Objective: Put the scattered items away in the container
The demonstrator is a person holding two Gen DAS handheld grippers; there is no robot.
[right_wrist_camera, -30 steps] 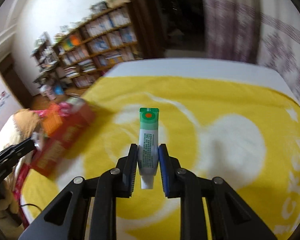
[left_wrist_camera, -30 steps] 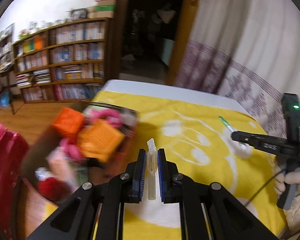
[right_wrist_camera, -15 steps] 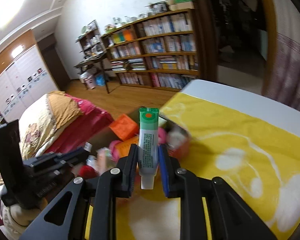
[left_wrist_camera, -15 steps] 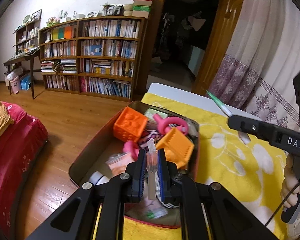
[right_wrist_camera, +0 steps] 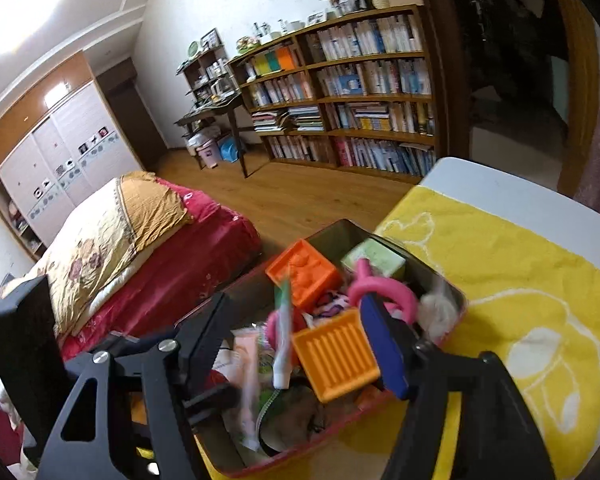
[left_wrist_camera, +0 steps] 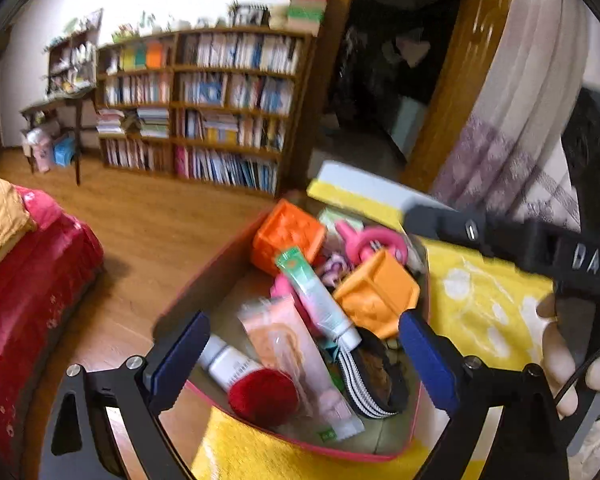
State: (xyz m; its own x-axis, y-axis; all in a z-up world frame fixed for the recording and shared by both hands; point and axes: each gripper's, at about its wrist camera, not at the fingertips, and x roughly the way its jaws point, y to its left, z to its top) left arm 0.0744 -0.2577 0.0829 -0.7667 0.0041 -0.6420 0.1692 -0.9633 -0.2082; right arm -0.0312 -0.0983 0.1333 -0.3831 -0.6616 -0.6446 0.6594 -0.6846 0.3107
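Note:
A red-rimmed box [left_wrist_camera: 204,280] full of toys and toiletries sits at the table's left edge; it also shows in the right wrist view [right_wrist_camera: 456,300]. My left gripper [left_wrist_camera: 304,364] is open and empty above the box. My right gripper [right_wrist_camera: 296,332] is open above the box too. A green-capped white tube [left_wrist_camera: 316,296] lies on the pile in the box, also seen blurred in the right wrist view [right_wrist_camera: 283,344]. Orange blocks [left_wrist_camera: 376,292], a pink ring [left_wrist_camera: 368,240] and a red-capped bottle [left_wrist_camera: 240,372] lie in the box. The clear tube is not visible.
A yellow towel [right_wrist_camera: 520,280] covers the white table [right_wrist_camera: 500,188]. A red bed [right_wrist_camera: 148,256] stands beyond the box, over a wooden floor [left_wrist_camera: 140,220]. Bookshelves [right_wrist_camera: 360,92] and a doorway are at the back. A curtain [left_wrist_camera: 532,128] hangs right.
Both grippers have opened above the box. The green-capped tube has left my right gripper and lies in the box. The clear tube has left my left gripper.

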